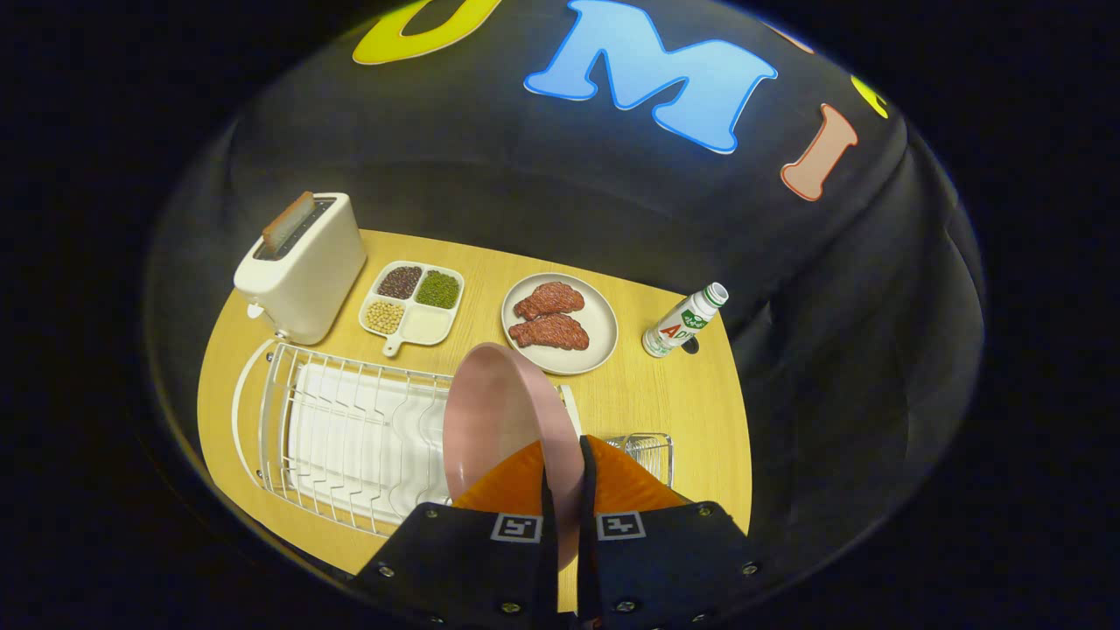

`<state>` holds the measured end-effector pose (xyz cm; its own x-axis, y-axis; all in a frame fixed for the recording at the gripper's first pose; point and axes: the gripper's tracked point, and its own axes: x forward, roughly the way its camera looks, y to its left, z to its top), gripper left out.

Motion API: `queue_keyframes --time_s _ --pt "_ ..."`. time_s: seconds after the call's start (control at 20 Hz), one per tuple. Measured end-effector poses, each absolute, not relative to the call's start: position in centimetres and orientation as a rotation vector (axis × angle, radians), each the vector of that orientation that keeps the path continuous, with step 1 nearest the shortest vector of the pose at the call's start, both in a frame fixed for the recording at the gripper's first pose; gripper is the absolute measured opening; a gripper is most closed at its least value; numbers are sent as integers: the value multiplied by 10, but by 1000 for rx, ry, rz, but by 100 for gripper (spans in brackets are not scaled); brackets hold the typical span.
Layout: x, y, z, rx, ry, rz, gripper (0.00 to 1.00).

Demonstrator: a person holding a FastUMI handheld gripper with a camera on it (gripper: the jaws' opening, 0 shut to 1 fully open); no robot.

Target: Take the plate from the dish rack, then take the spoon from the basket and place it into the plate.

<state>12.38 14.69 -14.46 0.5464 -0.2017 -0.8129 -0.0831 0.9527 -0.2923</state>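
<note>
The gripper (564, 477) has its orange fingers (516, 486) clamped on the rim of the round pink plate (490, 420), held on edge above the white wire dish rack (341, 437); beside the rack sits a small wire basket (647, 451); beyond the rack, a cream toaster (302, 267), a divided tray of beans (413, 302) and a grey plate of meat (560, 324).

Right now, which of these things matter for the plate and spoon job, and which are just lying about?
Job: pink plate clamped in the gripper, dish rack, wire basket.
Lying about: toaster, divided tray, meat plate, bottle.
</note>
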Motion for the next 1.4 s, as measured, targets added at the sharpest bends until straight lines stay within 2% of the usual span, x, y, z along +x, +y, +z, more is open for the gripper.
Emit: queue_keyframes --time_s 0.3,0.65,1.0,1.4 --pt "69 106 -116 -131 970 30 8" --pt "-8 35 -122 42 978 58 8" --pt "-70 12 -190 176 1052 92 8" --pt "-104 40 -277 283 1151 193 8"
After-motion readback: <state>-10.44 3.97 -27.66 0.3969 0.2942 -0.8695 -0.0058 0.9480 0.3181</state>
